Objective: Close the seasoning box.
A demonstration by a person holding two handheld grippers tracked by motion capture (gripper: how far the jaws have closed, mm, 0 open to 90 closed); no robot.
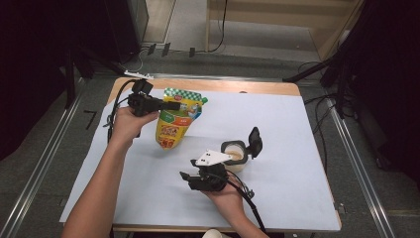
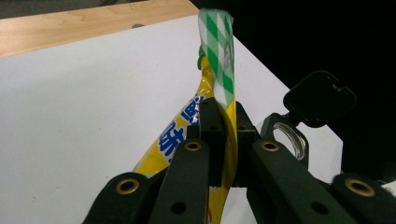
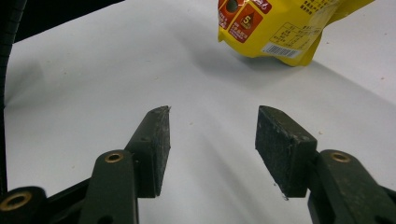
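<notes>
A: On the white sheet [image 1: 277, 129], left of centre, the yellow pouch [image 1: 174, 130] stands upright with its green-checked top seal [image 2: 218, 56] uppermost. The left gripper [image 1: 168, 105] is clamped on the pouch just below that seal; the left gripper view has both pads pressed flat against the film, no gap.

B: Right side?

A: The right gripper [image 3: 212, 149] has its jaws apart, nothing between them, low over bare sheet near the front edge. Just beyond it sits the open jar [image 1: 235, 154], its black flip lid [image 1: 255, 140] tipped back, with pale contents inside.

B: Handling estimate for the pouch?

A: Soft laminated film, likely slick. The body bulges at the bottom, so the fill probably sits low and will shift when tilted. Light to moderate weight, judging by how easily one pinch keeps it upright.

B: Best hold?

A: The flat band under the seal, where the film is doubled and stiffest. A grip on the belly would squeeze and slip. For pouring, I'd judge a second pinch at a bottom corner gives control of the tilt.
</notes>
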